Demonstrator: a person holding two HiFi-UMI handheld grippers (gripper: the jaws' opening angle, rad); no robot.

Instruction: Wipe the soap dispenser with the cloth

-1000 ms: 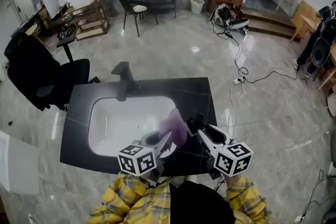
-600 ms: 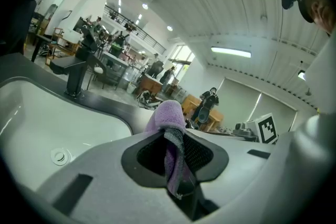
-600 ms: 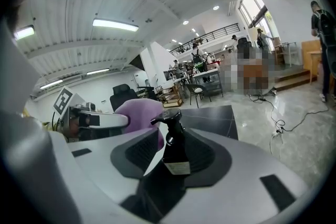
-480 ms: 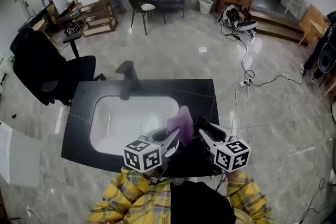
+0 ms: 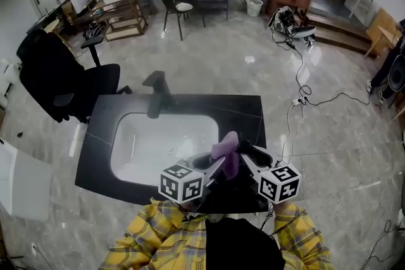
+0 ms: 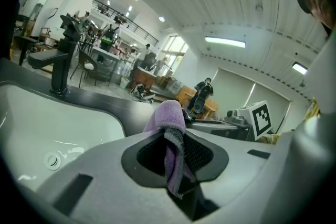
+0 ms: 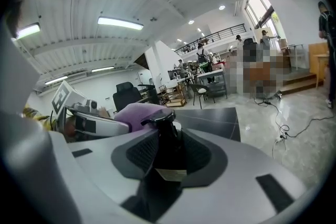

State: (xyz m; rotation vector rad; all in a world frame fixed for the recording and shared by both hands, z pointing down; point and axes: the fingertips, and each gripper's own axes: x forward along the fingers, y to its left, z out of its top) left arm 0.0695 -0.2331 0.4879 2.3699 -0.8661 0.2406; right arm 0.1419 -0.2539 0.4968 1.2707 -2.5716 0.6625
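Over the near right corner of the counter (image 5: 248,112), just right of the sink (image 5: 126,158), both grippers meet. The left gripper (image 6: 176,153) is clamped on the purple cloth (image 6: 167,115), which stands up out of its jaws in a folded wad. The right gripper (image 7: 168,153) is clamped around the body of the black dispenser (image 7: 166,134), held roughly upright with its pump head on top. From the cloth, the dispenser lies immediately to the person's right. In the right gripper view the wad sits against the left side of the pump head, apparently touching it. The bottle's long axis runs up and down, so the wipe likely calls for the left gripper to drag the cloth along that axis while the right holds the bottle steady. Below the head, the jaws cover most of the body.
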